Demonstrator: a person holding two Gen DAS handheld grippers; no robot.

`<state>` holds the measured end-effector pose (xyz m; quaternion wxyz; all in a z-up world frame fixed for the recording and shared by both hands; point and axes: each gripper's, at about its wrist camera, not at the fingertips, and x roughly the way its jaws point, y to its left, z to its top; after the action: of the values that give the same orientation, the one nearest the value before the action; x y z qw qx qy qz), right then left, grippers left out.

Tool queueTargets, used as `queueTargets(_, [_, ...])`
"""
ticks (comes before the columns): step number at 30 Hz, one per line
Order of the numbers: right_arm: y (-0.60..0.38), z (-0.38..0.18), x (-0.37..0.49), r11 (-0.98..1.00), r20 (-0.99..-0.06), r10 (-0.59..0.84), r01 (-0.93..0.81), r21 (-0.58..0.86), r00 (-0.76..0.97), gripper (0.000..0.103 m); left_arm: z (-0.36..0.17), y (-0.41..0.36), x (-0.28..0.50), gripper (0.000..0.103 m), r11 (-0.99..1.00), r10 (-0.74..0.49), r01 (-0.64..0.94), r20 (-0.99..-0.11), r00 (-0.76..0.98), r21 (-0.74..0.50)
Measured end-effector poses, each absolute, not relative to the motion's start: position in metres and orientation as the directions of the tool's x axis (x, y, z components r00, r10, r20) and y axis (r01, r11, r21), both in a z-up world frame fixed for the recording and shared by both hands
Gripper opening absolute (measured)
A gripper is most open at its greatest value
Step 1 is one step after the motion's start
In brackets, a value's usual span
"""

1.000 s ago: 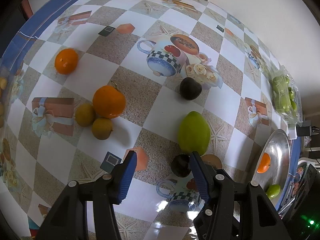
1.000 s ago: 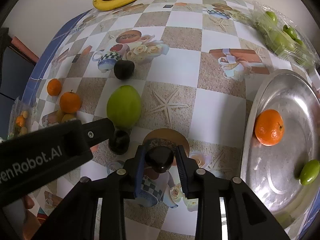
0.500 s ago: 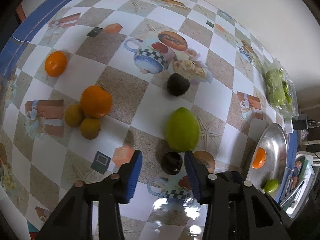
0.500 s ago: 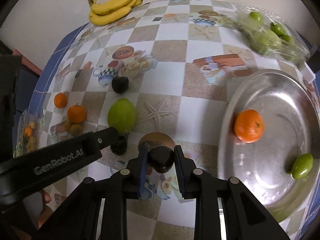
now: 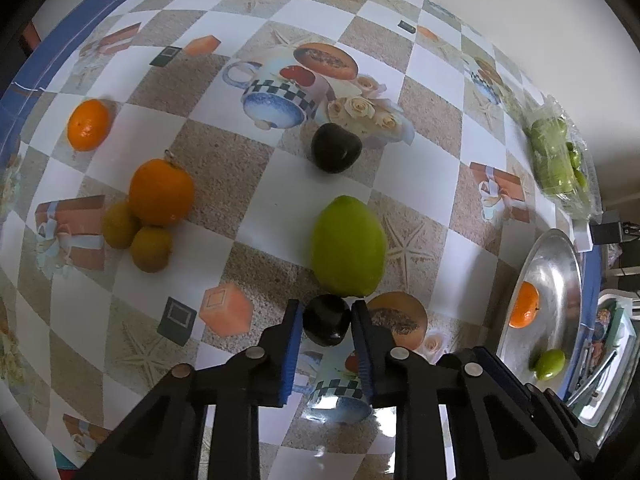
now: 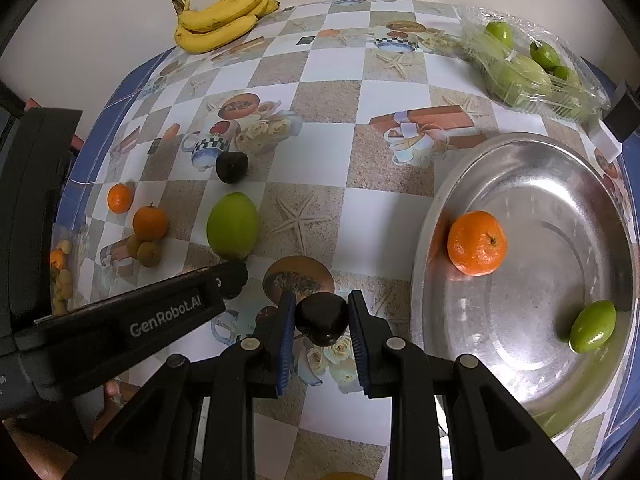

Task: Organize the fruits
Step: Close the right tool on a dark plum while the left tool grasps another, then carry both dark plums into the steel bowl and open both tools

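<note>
A dark plum [image 5: 326, 325] is clamped between the blue pads of the left gripper [image 5: 326, 334], low over the tabletop [image 5: 248, 184] and just beside a green mango [image 5: 348, 246], whose long axis runs away from the camera. A second dark plum [image 6: 321, 319] is gripped between the jaws of the right gripper [image 6: 321, 330], beside a steel tray [image 6: 536, 364]. Only the right view shows the whole tray, an orange [image 6: 477, 243] and a small green fruit [image 6: 593, 326] lying in it, the bananas [image 6: 224, 16] by the wall, and the left tool's body. The left view shows more closely a third plum [image 5: 336, 147], two oranges and two small brownish fruits. The tabletop is covered by a checked printed cloth.
</note>
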<state>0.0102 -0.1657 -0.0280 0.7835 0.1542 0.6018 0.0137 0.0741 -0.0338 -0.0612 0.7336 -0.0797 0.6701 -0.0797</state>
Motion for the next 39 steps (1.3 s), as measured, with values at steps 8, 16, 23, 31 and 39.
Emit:
queueTargets(8, [-0.173,-0.023,0.008,0.944,-0.931,0.219,0.177,0.277,0.291,0.027,-0.055,-0.031,0.073,0.026,0.968,-0.248,0.001,-0.962,0.111,-0.249])
queueTargets(16, [-0.197,-0.003,0.004,0.929,-0.911,0.211,0.219,0.3,0.353,0.027,-0.024,-0.032,0.073,0.026,0.961,-0.275,0.035,-0.943,0.189,-0.273])
queueTargets(23, [-0.241,0.0,-0.006,0.897,-0.914,0.158,0.333,0.291,0.372,0.027,-0.007,-0.05,0.068,0.026,0.956,-0.293,0.093,-0.93,0.221,-0.279])
queueTargets(31, [-0.288,0.001,-0.025,0.833,-0.905,0.147,0.443,0.331,0.399,0.027,-0.008,-0.051,0.07,0.025,0.958,-0.287,0.086,-0.932,0.223,-0.275])
queueTargets(39, [-0.306,-0.008,-0.033,0.817,-0.921,0.129,0.488,0.308,0.366,0.027,0.002,-0.086,0.056,0.025,0.937,-0.324,0.207,-0.92,0.223,-0.28])
